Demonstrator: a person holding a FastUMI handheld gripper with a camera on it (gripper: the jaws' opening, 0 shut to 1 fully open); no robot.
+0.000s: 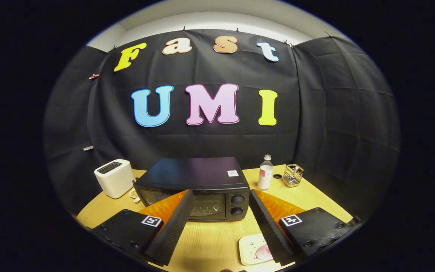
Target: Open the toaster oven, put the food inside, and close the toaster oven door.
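- Gripper view: As the door of the toaster oven (193, 189) is shut and nothing lies between the fingers, the opening step is judged not yet begun.
- The gripper (221, 204) has its fingers spread wide apart, clamped on nothing, with bare tabletop between them.
- The toaster oven stands on the wooden table (206, 241), straight ahead of the fingers and beyond their tips, its front facing the gripper. Its long axis runs left to right, square across the line of approach.
- The glass door occupies the left and middle of the front; the left fingertip overlaps it in view. I cannot tell whether it touches. Two control knobs (237, 205) sit at the right end of the front, between the fingertips.
- The door handle cannot be made out; its location needs confirming before contact.
- The food (263, 252), a pinkish piece, rests on a small pale plate (248, 247) nearer than the oven, just inside the right finger and partly hidden by it.
- Judgement: the coming move turns on going forward and slightly left to the door, with the plate kept clear on the near right.
- Other items: a white toaster (114, 177) left of the oven; a bottle (265, 173) and a wire basket (293, 175) to its far right, well apart from the fingers.
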